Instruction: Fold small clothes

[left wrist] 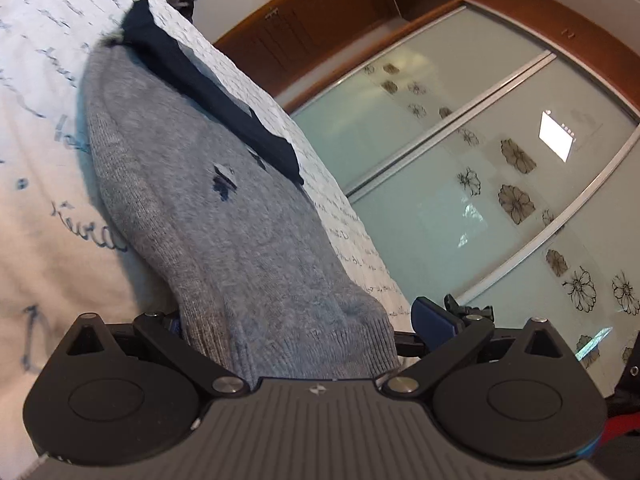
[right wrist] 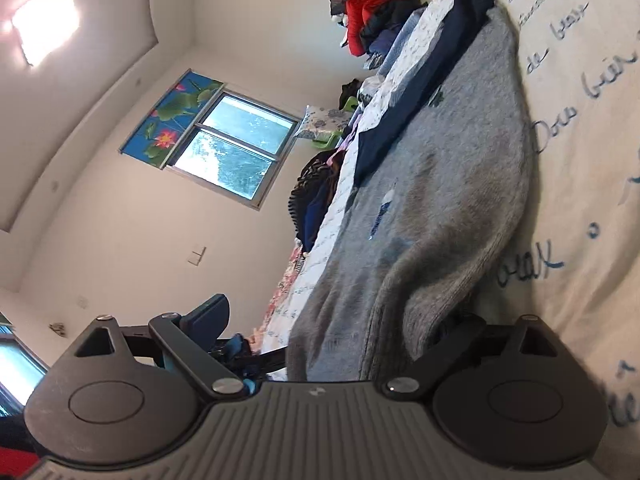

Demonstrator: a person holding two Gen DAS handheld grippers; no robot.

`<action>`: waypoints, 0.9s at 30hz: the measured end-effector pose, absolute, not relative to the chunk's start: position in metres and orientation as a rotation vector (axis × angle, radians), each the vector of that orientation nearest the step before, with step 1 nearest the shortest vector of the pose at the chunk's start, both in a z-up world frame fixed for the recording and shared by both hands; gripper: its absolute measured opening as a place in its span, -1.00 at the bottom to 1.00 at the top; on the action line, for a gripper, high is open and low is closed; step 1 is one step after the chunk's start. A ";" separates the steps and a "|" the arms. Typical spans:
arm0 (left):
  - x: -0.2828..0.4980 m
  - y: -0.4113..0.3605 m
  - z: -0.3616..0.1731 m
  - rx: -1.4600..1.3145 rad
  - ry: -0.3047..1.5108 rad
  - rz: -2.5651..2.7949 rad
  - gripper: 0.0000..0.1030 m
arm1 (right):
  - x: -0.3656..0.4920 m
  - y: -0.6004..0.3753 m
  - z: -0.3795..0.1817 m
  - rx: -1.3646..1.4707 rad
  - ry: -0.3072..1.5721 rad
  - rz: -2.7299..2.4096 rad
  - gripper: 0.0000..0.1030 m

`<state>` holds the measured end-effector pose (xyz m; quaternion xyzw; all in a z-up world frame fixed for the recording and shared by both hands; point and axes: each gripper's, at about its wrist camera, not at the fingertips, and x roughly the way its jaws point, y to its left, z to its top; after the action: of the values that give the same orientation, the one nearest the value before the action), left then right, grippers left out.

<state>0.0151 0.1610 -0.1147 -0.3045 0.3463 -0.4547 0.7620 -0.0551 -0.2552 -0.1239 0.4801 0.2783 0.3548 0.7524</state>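
Note:
A grey knitted sweater [left wrist: 224, 208] with small dark motifs lies on the white bedspread [left wrist: 36, 128] printed with blue script. A dark navy garment [left wrist: 208, 100] lies along its far edge. My left gripper [left wrist: 296, 332] has its jaws spread wide, with the sweater's ribbed hem bunched between them; the left finger is hidden under the cloth. In the right wrist view the same sweater [right wrist: 448, 184] and navy garment [right wrist: 424, 80] stretch away. My right gripper [right wrist: 340, 328] is also spread wide around the near edge of the sweater, its right finger buried under a fold.
A sliding wardrobe with frosted flowered glass doors [left wrist: 480, 184] stands beyond the bed. A pile of clothes [right wrist: 376, 12] sits at the bed's far end, more clothes [right wrist: 316, 196] along its side. A window [right wrist: 236, 148] is on the wall.

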 end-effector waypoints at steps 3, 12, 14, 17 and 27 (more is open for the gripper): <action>0.030 0.143 -0.118 -0.658 0.762 -0.953 0.96 | -0.039 -0.246 -0.124 1.022 0.635 0.721 0.83; 0.024 0.153 -0.108 -0.503 0.818 -0.753 0.63 | -0.056 -0.257 -0.117 0.969 0.638 0.668 0.78; 0.021 0.152 -0.106 -0.449 0.818 -0.744 0.62 | -0.057 -0.252 -0.119 0.924 0.656 0.662 0.73; 0.025 0.147 -0.110 -0.426 0.822 -0.737 0.55 | -0.052 -0.238 -0.120 0.855 0.685 0.659 0.64; 0.028 0.164 -0.118 -0.500 0.824 -0.606 -0.84 | -0.044 -0.214 -0.122 0.706 0.759 0.547 -0.69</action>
<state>0.0277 0.1641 -0.1182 -0.2369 0.3900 -0.2869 0.8423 -0.0443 -0.2142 -0.1224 0.3333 0.3582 0.2581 0.8331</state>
